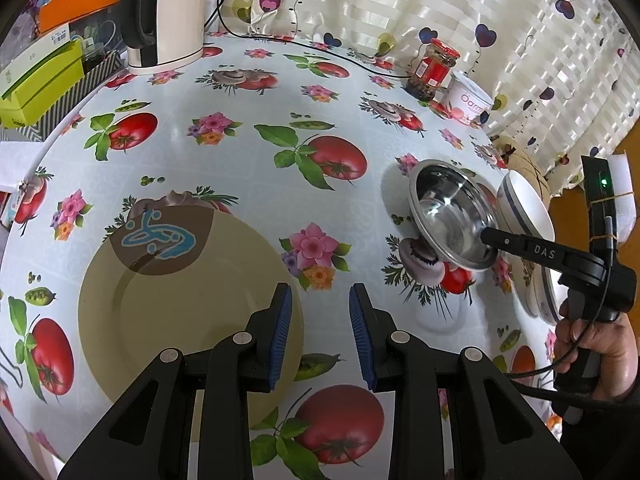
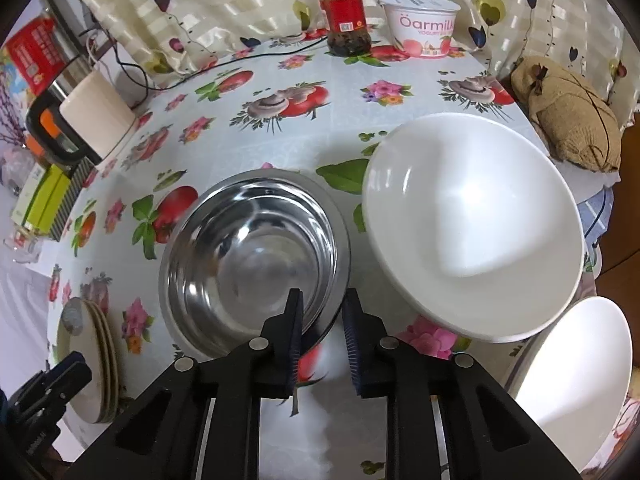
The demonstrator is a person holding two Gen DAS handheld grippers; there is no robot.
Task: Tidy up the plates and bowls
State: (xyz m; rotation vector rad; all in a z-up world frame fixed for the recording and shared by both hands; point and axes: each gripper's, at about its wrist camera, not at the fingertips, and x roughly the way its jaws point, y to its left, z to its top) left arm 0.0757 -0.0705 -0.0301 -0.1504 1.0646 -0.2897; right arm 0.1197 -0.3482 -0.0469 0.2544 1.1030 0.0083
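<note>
A steel bowl [image 2: 248, 256] sits on the table; it also shows in the left wrist view [image 1: 452, 212]. My right gripper [image 2: 320, 344] is open, its jaws on either side of the bowl's near rim; it shows from the side in the left wrist view [image 1: 486, 236]. A large white bowl [image 2: 472, 224] stands right of the steel bowl, a second white bowl [image 2: 580, 368] nearer. A stack of cream plates [image 1: 180, 300], top one with a brown and blue mark, lies under my open, empty left gripper [image 1: 320, 332]; the stack shows edge-on in the right wrist view [image 2: 96, 356].
A floral tablecloth [image 1: 240, 152] covers the table. A kettle [image 1: 168, 16] and boxes [image 1: 36, 80] stand at the far left. A red-lidded jar [image 2: 344, 16], a yogurt tub [image 2: 424, 24] and a burlap bag [image 2: 576, 116] stand by the curtain.
</note>
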